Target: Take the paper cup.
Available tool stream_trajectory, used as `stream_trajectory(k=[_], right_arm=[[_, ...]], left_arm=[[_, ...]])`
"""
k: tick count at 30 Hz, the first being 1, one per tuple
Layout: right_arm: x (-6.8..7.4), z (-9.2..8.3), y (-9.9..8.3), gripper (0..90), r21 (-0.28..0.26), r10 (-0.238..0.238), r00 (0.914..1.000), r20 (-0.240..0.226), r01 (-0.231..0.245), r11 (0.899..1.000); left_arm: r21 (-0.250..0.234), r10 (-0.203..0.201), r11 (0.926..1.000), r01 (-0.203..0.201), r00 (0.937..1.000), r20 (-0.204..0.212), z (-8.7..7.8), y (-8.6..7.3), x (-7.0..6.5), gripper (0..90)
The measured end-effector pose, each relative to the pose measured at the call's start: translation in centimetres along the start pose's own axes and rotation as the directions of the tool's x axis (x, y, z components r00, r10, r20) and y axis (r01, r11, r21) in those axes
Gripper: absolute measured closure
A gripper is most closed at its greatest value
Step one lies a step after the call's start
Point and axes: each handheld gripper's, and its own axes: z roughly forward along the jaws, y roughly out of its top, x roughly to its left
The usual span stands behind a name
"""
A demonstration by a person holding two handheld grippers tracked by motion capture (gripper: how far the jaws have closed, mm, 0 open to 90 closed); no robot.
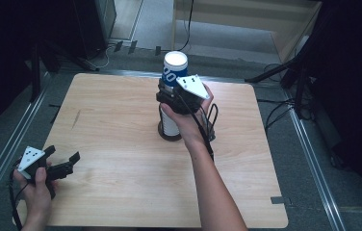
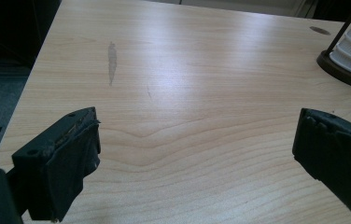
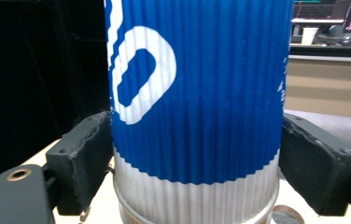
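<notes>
Above cup stack, we had right claw clamped on blue cup; left claw released; next, lift straight.

Most of the wooden table is bare, so the left, front and right parts give open passage. One obstacle stands mid-table toward the far edge: a stack of white ribbed cups in a dark-based holder, with a blue cup on top, the right gripper clamped on it and that forearm crossing the front right. The left gripper sits at the near left corner, jaws apart over bare wood, well away from the stack.
</notes>
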Motion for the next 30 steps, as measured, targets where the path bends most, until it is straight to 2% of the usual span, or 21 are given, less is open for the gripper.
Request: stream_trajectory(k=[6,12,19,25,30], right_arm=[[0.2,0.0,0.2,17.3,-0.012,-0.002,0.9998,0.018,0.002,1.000],[0.1,-0.2,0.5,18.5,-0.023,0.009,0.9998,0.017,-0.008,1.000],[0.2,-0.2,0.6,19.4,-0.030,-0.004,0.9998,0.018,0.004,1.000],[0.3,-0.4,1.3,20.0,-0.061,0.009,0.9998,0.020,-0.008,0.998],[0.5,-0.5,1.7,20.1,-0.067,0.004,0.9998,0.019,-0.003,0.998]], left_arm=[[0.005,0.005,1.0000,-0.005,1.0000,-0.003,0.0,0.0,0.0,1.8],[0.008,0.007,0.9999,-0.007,1.0000,-0.002,0.1,0.0,0.0,1.8],[0.008,0.008,0.9999,-0.008,1.0000,-0.001,0.1,0.0,0.0,1.8],[0.007,0.006,1.0000,-0.006,1.0000,0.000,0.1,0.0,0.0,1.8],[0.006,0.003,1.0000,-0.003,1.0000,0.000,0.1,0.0,0.0,1.8]])
